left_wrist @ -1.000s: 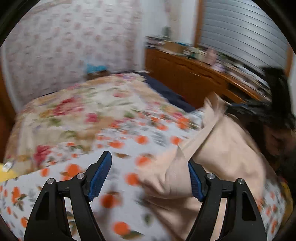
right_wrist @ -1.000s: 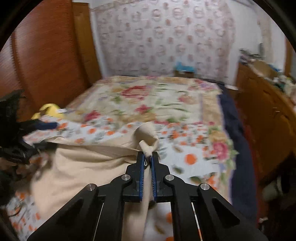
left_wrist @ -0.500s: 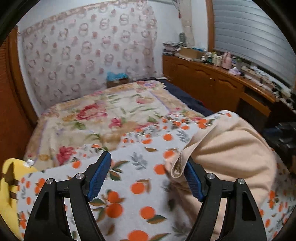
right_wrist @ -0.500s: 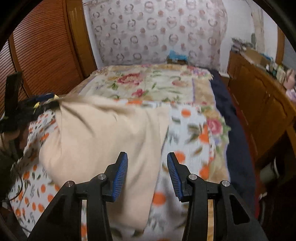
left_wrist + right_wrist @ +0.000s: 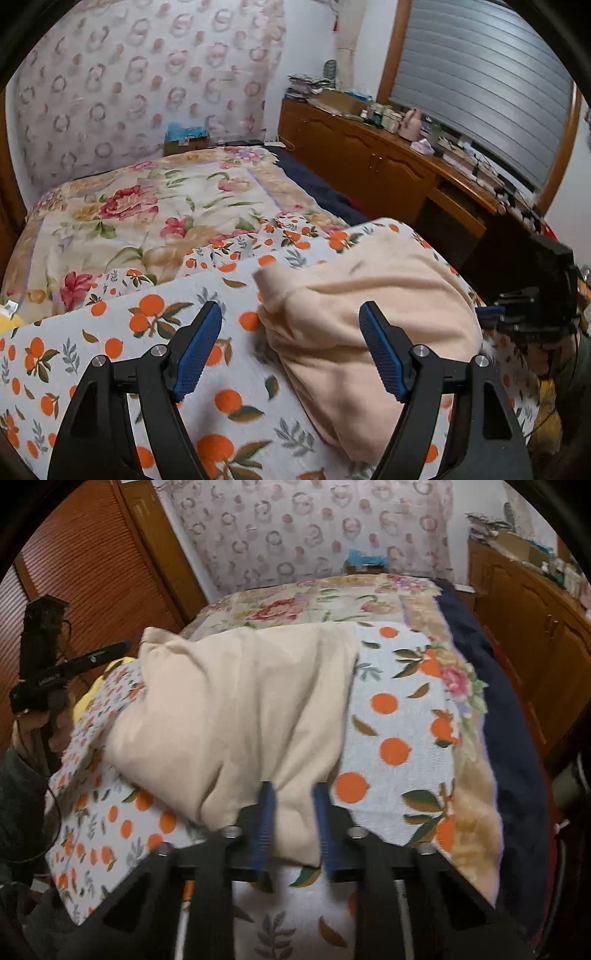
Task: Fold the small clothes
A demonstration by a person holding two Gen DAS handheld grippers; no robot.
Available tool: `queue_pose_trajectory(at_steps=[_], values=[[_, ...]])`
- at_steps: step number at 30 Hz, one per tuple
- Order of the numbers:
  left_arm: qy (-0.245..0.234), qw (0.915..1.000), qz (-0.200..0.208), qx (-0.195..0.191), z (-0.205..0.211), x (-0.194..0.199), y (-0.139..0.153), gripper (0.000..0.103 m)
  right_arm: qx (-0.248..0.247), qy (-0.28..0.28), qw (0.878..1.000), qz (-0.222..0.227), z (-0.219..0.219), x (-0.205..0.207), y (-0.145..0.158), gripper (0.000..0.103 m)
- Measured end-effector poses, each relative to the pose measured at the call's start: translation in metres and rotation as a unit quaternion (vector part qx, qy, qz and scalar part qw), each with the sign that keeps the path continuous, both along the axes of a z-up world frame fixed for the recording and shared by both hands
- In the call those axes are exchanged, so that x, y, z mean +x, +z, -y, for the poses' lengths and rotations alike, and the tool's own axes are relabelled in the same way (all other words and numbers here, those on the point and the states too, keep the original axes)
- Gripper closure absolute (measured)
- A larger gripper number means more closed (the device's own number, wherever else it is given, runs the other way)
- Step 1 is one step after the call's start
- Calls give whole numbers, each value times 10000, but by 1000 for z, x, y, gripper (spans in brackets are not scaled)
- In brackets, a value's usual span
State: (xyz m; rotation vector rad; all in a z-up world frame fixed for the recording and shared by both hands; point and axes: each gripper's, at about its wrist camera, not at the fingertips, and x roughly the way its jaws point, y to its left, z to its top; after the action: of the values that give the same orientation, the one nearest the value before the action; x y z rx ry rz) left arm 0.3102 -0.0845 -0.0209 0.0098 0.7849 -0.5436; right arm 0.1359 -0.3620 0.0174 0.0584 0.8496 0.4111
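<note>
I counted two grippers: my left gripper [image 5: 290,347] and my right gripper [image 5: 293,825], each with two blue-padded fingers. One cream garment [image 5: 236,709] lay ahead of the right gripper, its near hem between that gripper's closing fingers; the same single garment [image 5: 369,306] sat ahead and to the right of the left one. I noted two bed coverings: one orange-print sheet [image 5: 155,332] directly below both grippers, and one floral blanket [image 5: 147,210] beyond it. One yellow item [image 5: 92,686] showed far to the left of the right gripper. One wooden cabinet run [image 5: 369,166] stood to the right. Items on its top were too many and too small to count.
</note>
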Motion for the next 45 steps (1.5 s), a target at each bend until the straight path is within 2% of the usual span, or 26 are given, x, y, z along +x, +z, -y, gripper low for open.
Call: queue_pose_trajectory(at_steps=[2,5,7,11,15,17,20,21,22,23,24,25,26,33,36,38,42,43,44,45], values=[[-109,9999,-70,26,6,-7,-3,25,38,97,9999,28,0,-2,2,97],[-190,9997,-140,100,11,-14,-9,25,-85,51,9998,169,1,-6,5,101],[-267,9993,-191,154,13,-23,-16,25,-170,-94,9991,366,1,-10,8,102],[-272,9989,-267,257,13,-32,-23,25,-522,-751,9909,991,17,-24,34,102],[-222,9988,-328,297,12,-32,-28,25,-729,-735,9917,758,18,-16,27,102],[-181,9987,-357,301,11,-32,-30,25,-966,-782,9895,742,13,-12,23,102],[-91,9987,-414,298,9,-28,-35,25,-912,-870,9883,853,14,-11,26,102],[-38,9985,-440,312,9,-25,-37,25,-896,-904,9879,886,13,-8,29,99],[-7,9984,-464,326,9,-21,-39,25,-893,-912,9878,891,9,-3,31,89],[-3,9983,-486,319,10,-18,-40,25,-883,-919,9876,921,7,0,33,71],[-21,9981,-554,274,11,-13,-43,25,-854,-893,9878,948,3,2,33,62],[-26,9977,-634,237,13,-7,-45,25,-800,-836,9884,980,1,7,33,47],[-16,9974,-695,207,13,-4,-47,25,-734,-746,9895,1002,-1,14,32,40],[57,9941,-1062,-207,17,28,-54,26,-356,-433,9973,472,-9,73,-2,39],[100,9931,-1132,-300,17,35,-55,31,-185,-439,9985,271,-7,87,-12,40],[-34,9924,-1173,-365,19,34,-55,48,51,-386,9991,155,-1,93,-11,39],[-188,9928,-1127,-355,26,32,-54,69,92,-254,9995,143,2,96,-10,41],[-240,9924,-1138,-398,27,32,-54,81,121,-220,9996,130,2,97,-10,55],[-281,9914,-1200,-446,27,33,-53,83,208,-113,9997,91,1,96,-11,69],[-305,9917,-1162,-466,28,30,-52,84,298,-10,9995,62,-1,95,-11,76]])
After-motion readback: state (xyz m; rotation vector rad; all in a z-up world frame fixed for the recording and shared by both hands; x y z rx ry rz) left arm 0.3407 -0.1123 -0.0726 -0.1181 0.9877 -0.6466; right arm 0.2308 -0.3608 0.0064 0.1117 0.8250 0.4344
